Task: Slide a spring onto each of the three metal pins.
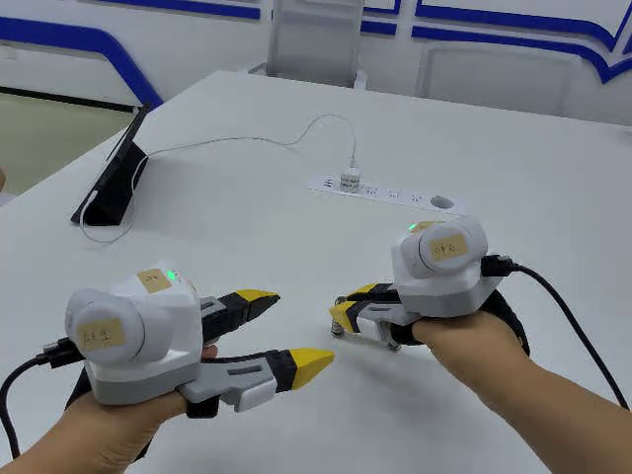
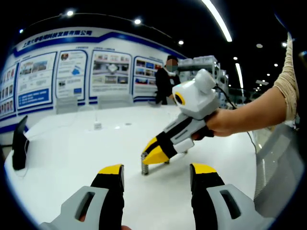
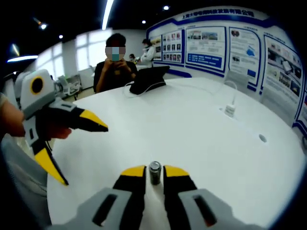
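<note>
A short metal pin (image 3: 154,172) stands upright on the white table, and my right gripper (image 3: 154,173) is shut on it. In the left gripper view its side shows spring coils (image 2: 144,166) just below the right gripper's yellow tips (image 2: 156,154). In the head view the pin (image 1: 338,331) peeks out under the right gripper (image 1: 342,316), right of centre. My left gripper (image 1: 286,331) is open and holds nothing, a short way left of the pin. Its own view shows its jaws spread wide (image 2: 157,170), pointing at the pin. It also appears open in the right gripper view (image 3: 76,151).
A white power strip (image 1: 395,195) with a plug (image 1: 350,180) and cable lies further back on the table (image 1: 247,217). A dark tablet (image 1: 114,183) stands at the left edge. Chairs (image 1: 316,39) line the far side. A person (image 3: 115,62) stands beyond the table.
</note>
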`<state>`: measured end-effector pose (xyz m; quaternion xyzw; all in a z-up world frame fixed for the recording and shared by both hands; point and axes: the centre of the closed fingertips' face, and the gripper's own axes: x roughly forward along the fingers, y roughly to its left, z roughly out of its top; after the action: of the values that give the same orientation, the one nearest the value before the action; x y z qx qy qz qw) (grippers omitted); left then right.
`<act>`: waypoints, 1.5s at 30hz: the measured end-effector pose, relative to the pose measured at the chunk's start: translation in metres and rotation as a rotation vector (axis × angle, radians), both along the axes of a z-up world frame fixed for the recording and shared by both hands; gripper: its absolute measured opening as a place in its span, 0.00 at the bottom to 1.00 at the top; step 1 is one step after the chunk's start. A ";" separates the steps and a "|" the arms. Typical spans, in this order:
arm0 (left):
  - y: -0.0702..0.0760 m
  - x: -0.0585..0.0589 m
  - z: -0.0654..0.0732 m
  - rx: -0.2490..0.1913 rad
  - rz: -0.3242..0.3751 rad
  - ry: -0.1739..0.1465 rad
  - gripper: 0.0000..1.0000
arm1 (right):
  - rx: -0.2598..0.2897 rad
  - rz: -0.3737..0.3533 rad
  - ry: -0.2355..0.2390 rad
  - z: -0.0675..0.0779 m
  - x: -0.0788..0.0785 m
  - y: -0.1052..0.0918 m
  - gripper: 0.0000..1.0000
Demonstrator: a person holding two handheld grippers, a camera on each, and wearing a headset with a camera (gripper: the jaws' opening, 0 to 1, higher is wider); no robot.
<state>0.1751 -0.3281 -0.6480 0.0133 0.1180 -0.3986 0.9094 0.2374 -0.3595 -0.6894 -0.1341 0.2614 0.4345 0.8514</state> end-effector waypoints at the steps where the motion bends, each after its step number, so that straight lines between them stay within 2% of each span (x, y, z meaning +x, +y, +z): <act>1: 0.000 0.000 0.000 0.001 0.000 0.000 0.56 | 0.000 -0.001 -0.002 0.002 -0.001 -0.001 0.16; 11: -0.003 -0.002 -0.005 0.032 -0.009 -0.003 0.60 | 0.037 -0.004 -0.036 0.029 -0.015 -0.005 0.21; 21: -0.005 -0.003 -0.004 0.036 -0.022 -0.005 0.64 | 0.048 0.015 -0.061 0.047 -0.040 -0.025 0.24; 26: -0.007 -0.003 -0.003 0.034 -0.029 -0.008 0.67 | 0.046 0.017 -0.062 0.049 -0.055 -0.038 0.25; 34: -0.012 -0.008 -0.009 0.056 -0.054 -0.004 0.71 | 0.046 -0.002 -0.054 0.045 -0.075 -0.064 0.27; 41: -0.012 -0.008 -0.012 0.056 -0.055 0.004 0.74 | 0.038 -0.037 -0.053 0.041 -0.083 -0.089 0.29; 45: -0.011 -0.008 -0.012 0.061 -0.057 0.004 0.75 | 0.041 -0.082 -0.064 0.038 -0.083 -0.113 0.31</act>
<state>0.1668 -0.3391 -0.6597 0.0435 0.1315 -0.4207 0.8966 0.1547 -0.4727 -0.6511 -0.1198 0.2305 0.3999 0.8790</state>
